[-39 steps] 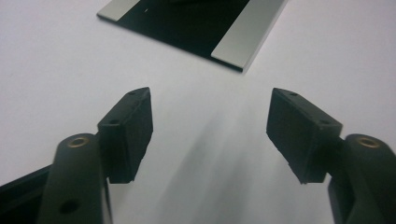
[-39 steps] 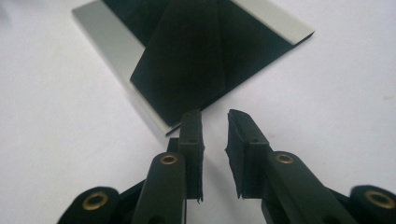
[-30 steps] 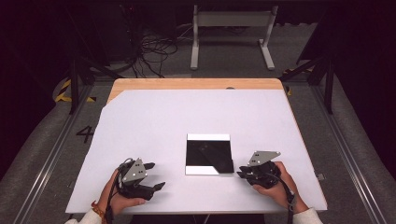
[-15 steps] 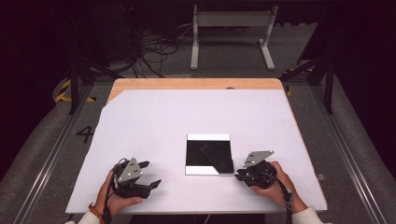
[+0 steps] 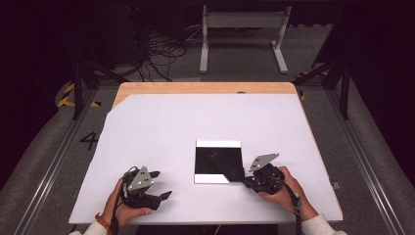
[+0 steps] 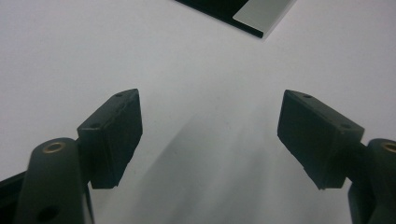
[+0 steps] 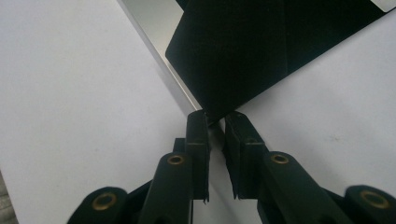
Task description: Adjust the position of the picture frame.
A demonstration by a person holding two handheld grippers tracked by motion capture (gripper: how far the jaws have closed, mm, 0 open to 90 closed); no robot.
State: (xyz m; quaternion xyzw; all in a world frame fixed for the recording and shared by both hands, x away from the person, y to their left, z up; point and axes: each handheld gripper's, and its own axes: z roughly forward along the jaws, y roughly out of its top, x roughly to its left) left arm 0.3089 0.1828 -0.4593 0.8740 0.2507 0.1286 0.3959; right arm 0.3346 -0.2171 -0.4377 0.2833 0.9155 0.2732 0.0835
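Near the front edge of the white table (image 5: 161,127), a black square sheet (image 5: 218,161) lies flat a little right of centre, with a pale strip showing along its near side. Its near right corner appears lifted and folded up, and the right gripper (image 5: 248,180) has its jaws almost closed on that corner; in the right gripper view the black corner (image 7: 219,56) runs down into the narrow slot between the fingertips (image 7: 198,122), so it looks pinched, though a thin gap between the pads still shows lower down. The right jaws have just been closing a little onto it.

Off to the left, the left gripper (image 5: 161,185) rests on the table well apart from the sheet, jaws spread wide with nothing between them; the left gripper view shows bare table between the pads (image 6: 116,135).

The step in hand seems to be taking hold of the sheet's corner to fold or peel it. Next, the right hand probably needs a firm pinch, then a slow lift toward the far left, while the left gripper comes over to pin the sheet so it does not slide.
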